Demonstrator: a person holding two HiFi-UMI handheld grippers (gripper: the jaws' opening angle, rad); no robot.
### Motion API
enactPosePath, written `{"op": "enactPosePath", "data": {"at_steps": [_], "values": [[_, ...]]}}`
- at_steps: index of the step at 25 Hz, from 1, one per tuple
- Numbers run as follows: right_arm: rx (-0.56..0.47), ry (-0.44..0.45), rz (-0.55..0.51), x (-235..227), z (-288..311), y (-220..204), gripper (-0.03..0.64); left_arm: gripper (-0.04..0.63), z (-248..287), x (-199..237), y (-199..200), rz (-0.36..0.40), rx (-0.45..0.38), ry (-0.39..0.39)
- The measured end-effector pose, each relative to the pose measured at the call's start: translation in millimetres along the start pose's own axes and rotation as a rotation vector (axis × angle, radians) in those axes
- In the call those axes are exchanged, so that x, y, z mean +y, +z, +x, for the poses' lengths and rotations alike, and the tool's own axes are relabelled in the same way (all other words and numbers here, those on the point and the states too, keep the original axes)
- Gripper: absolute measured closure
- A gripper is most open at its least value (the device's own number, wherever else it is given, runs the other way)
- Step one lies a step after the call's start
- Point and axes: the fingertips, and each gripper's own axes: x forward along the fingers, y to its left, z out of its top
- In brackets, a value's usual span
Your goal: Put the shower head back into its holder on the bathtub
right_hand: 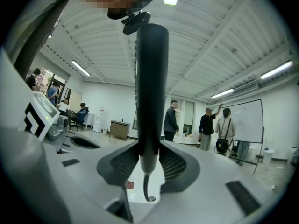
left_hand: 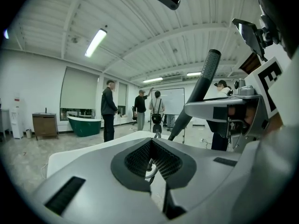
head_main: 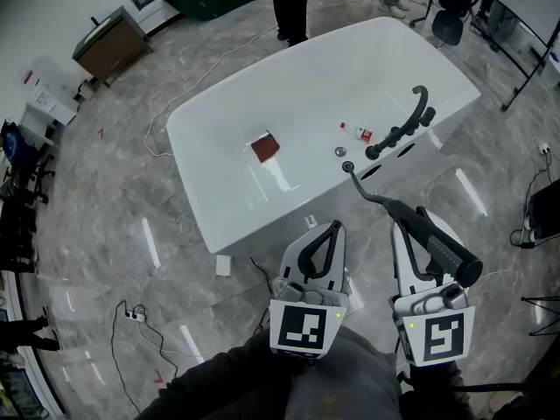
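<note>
Bathtub point(head_main: 289, 86) below; right gripper point(right_hand: 148, 166) clamps shower head point(right_hand: 150, 87).

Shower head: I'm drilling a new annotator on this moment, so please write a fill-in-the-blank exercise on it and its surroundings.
1. The right tool is shut on the shower head, while the left tool is shut and holds ____.
2. The square thing lying in the bathtub is ____ in colour.
3. The bathtub itself is ____ in colour.
Missing words: nothing; red; white.
</note>
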Motion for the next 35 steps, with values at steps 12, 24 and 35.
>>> {"op": "enactPosePath", "data": {"at_steps": [12,24,35], "values": [[0.026,0.013,-0.029,-12,53,-2,0.477,0.592,71,34,-5,-0.047,0.003,-0.027],[0.065,0.03,-0.019,-30,111,-19,0.477,0.592,120,66,-11,-0.077,0.032,-0.02],[0.089,0.058,-0.03,-30,164,-15,0.477,0.592,162,104,-4,-0.119,0.02,-0.043]]}}
